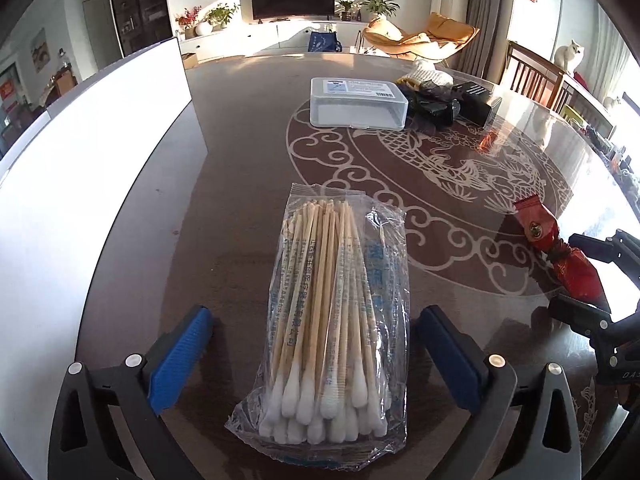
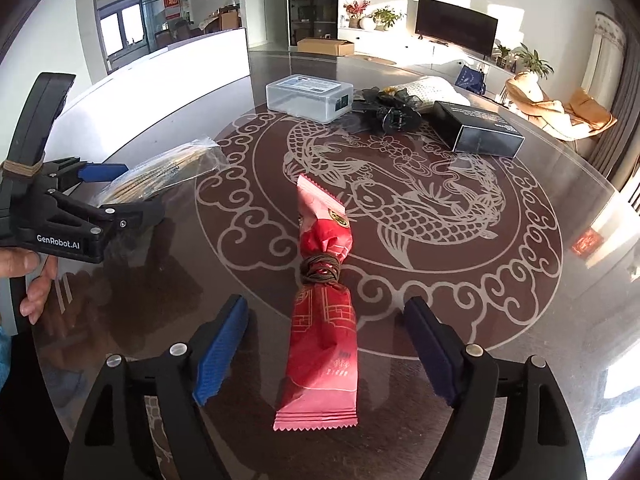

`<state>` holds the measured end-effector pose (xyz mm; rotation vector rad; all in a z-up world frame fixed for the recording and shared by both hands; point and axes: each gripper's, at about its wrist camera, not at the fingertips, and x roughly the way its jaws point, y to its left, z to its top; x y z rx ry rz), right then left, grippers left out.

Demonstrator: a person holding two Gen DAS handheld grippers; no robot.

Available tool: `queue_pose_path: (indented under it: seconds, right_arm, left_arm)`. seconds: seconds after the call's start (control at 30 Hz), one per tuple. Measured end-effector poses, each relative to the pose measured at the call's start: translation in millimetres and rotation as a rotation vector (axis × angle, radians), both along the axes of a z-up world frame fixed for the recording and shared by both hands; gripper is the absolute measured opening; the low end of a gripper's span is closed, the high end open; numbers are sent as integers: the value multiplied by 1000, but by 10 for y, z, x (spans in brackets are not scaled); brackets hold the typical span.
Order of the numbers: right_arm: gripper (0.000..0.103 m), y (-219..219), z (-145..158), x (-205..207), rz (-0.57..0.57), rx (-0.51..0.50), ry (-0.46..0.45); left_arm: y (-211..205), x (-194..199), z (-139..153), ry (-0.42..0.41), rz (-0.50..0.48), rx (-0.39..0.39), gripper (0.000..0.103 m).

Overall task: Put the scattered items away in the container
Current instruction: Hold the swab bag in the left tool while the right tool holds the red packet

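On the glass counter, a light, crinkly bag of cotton swabs lies between the wide-apart left tool; grip mid-bag. A slippery red snack packet lies untouched between the spread right tool.

My left camera looks forward and steeply down along my left hand-held gripper, close over the round dark glass-topped table, facing its far edge. My right camera does likewise from my right hand-held gripper. Both views share the clear lidded plastic box and the carp pattern.
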<state>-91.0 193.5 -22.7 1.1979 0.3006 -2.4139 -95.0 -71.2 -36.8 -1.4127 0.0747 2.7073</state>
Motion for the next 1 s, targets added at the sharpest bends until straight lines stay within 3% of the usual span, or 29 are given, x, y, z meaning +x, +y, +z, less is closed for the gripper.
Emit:
queue_pose_path:
  seconds: [0.47, 1.0]
  right_arm:
    - [90, -24, -18, -49, -4, 1, -10]
    - [90, -39, -10, -35, -5, 8, -7]
  left_arm:
    - [19, -11, 0, 0, -2, 1, 103]
    - [21, -13, 0, 0, -2, 1, 103]
